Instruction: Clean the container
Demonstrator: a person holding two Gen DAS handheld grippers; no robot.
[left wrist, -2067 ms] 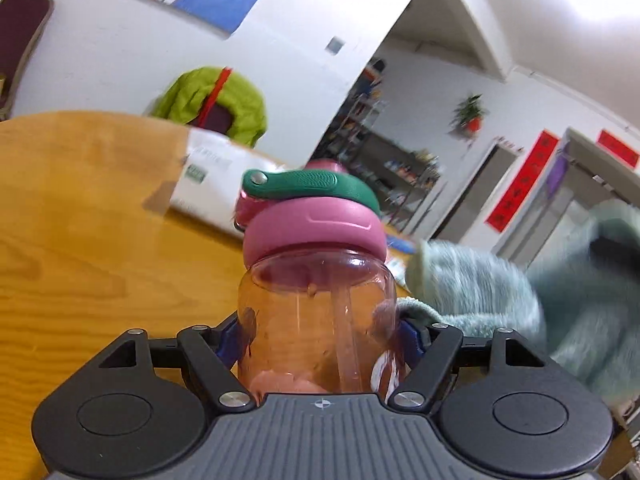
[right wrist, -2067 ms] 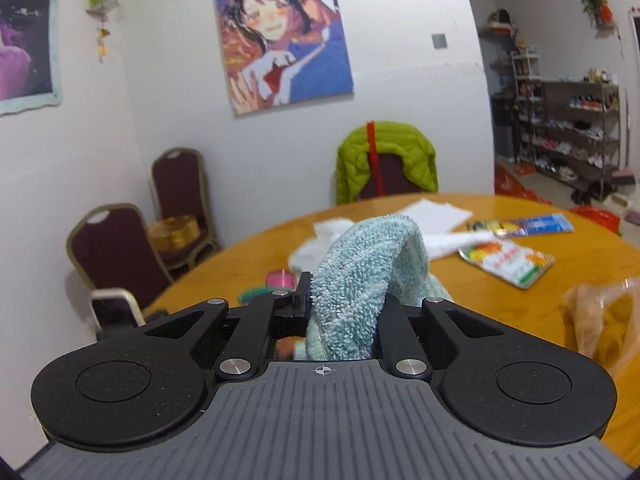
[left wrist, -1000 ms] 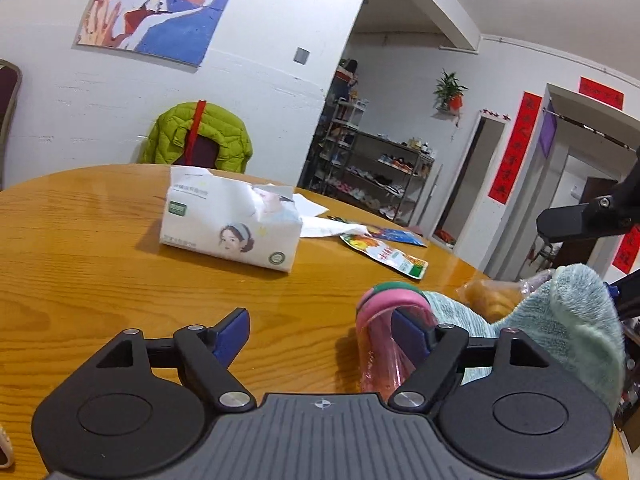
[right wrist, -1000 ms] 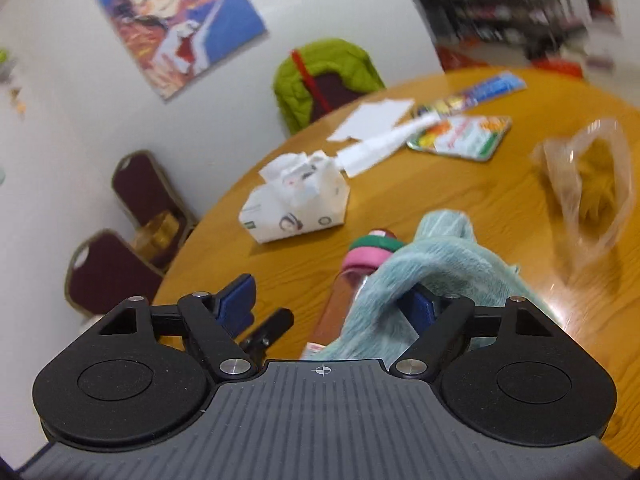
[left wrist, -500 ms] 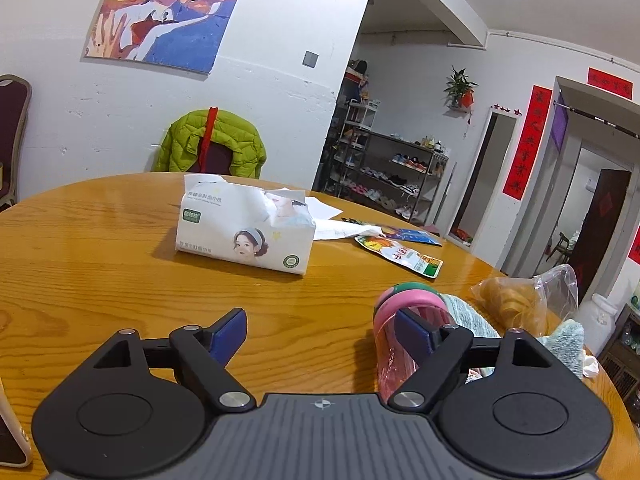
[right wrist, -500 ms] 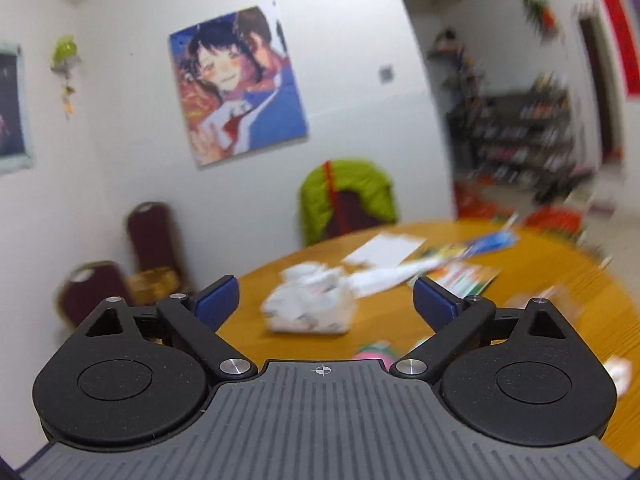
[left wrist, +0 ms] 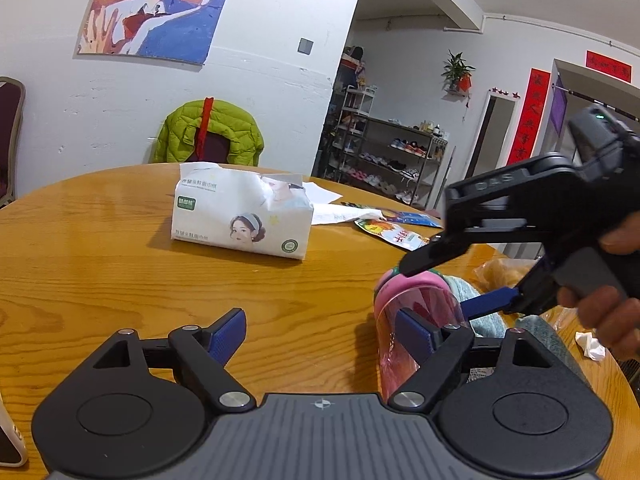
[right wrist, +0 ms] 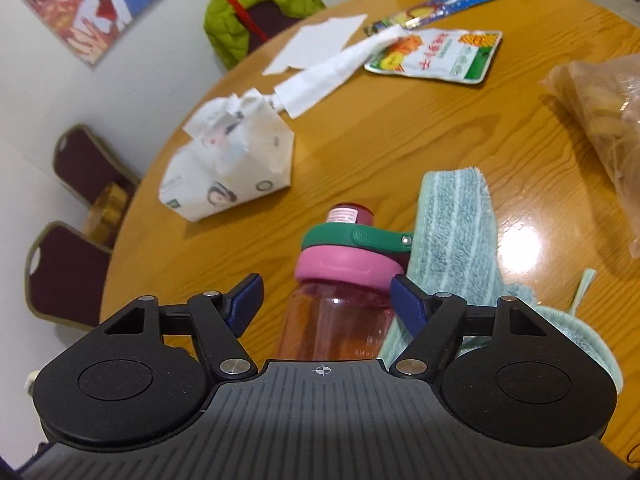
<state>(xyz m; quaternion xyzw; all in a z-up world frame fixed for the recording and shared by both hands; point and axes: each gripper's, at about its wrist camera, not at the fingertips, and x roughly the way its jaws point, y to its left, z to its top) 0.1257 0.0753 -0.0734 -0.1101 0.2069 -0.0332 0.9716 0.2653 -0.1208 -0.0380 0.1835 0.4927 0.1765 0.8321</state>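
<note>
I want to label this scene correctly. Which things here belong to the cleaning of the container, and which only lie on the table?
For the job: pink bottle, teal cloth, right gripper, left gripper.

Just lying about: tissue pack, snack packet, plastic bag, loose paper.

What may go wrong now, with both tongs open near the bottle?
1. The bottle stands free between the open right tongs; a bump from a finger might tip it.
2. The cloth lies against the bottle and could get pinched together with it.
</note>
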